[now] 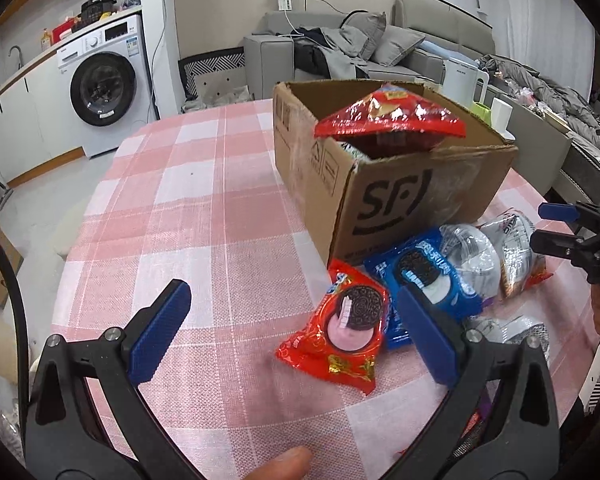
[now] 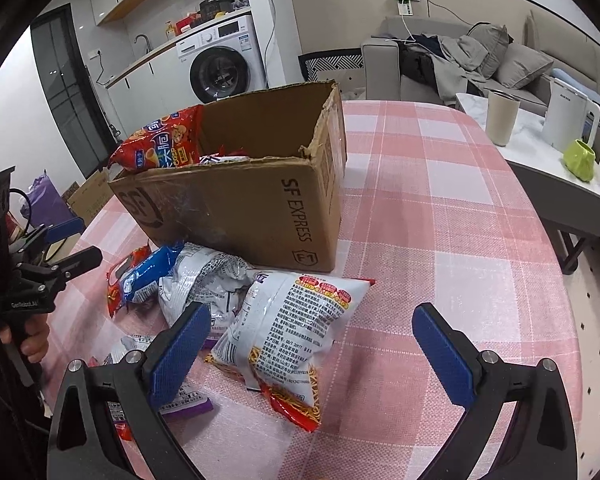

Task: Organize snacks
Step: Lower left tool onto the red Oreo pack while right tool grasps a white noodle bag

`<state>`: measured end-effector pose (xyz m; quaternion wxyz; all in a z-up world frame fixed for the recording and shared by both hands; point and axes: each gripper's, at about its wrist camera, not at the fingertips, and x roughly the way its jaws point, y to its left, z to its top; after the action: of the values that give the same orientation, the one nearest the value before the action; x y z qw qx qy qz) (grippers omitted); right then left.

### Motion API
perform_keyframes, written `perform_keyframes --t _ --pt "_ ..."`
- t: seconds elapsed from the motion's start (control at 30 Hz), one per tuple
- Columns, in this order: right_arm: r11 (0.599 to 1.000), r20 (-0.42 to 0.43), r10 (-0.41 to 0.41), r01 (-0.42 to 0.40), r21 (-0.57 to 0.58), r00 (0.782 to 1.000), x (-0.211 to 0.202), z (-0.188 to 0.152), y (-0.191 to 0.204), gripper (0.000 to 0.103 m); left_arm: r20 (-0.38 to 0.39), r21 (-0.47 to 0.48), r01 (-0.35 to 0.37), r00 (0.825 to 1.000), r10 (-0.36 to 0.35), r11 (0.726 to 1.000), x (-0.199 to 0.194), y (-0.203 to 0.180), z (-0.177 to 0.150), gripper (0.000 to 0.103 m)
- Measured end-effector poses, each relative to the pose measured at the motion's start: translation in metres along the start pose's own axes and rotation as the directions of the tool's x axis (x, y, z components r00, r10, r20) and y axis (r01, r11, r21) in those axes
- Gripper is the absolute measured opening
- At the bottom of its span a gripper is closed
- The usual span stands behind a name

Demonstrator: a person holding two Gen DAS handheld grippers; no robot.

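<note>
Several snack packets heaped on the pink checked surface (image 1: 204,208), hard against the near wall of the cardboard box (image 1: 416,196): red cookie packet (image 1: 340,328) at the left end, blue cookie packet (image 1: 424,276) overlapping its right edge, silver packets behind, and a white noodle packet (image 2: 292,332) at the right end. Already in the box, one large red snack bag (image 1: 388,120), propped above the rim. Red cookie packet directly ahead of the left gripper (image 1: 292,332), between its spread fingers, long axis slanting from box toward camera; clearly nearer this hand than the other. Left jaws wide open, holding nothing, the right-hand pad overlapping the blue packet in view, contact not certain. White noodle packet centred before the right gripper (image 2: 312,344), long axis running roughly toward the box. Right jaws likewise wide open and empty. Likely next: close on the red packet, lift over the box rim.
</note>
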<state>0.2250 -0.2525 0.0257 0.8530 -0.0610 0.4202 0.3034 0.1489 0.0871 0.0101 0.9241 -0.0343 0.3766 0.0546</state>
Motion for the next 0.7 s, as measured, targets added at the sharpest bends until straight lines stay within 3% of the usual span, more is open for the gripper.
perform_keyframes --t 0.13,0.27,0.7 --pt "1.0 -0.008 0.0 0.0 -0.001 1.0 0.004 -0.002 0.0 0.103 -0.035 0.013 0.003 0.999 -0.002 1.0 0.014 -0.001 -0.004 0.102" --pt "1.0 -0.024 -0.006 0.006 -0.003 1.0 0.01 -0.003 0.0 0.103 -0.072 0.046 -0.04 0.996 0.044 0.998 0.029 -0.007 -0.009 0.102" --pt "1.0 -0.051 -0.014 0.015 0.006 0.999 0.017 -0.004 -0.01 0.103 -0.139 0.064 -0.019 0.99 0.028 0.998 0.052 -0.014 -0.015 0.102"
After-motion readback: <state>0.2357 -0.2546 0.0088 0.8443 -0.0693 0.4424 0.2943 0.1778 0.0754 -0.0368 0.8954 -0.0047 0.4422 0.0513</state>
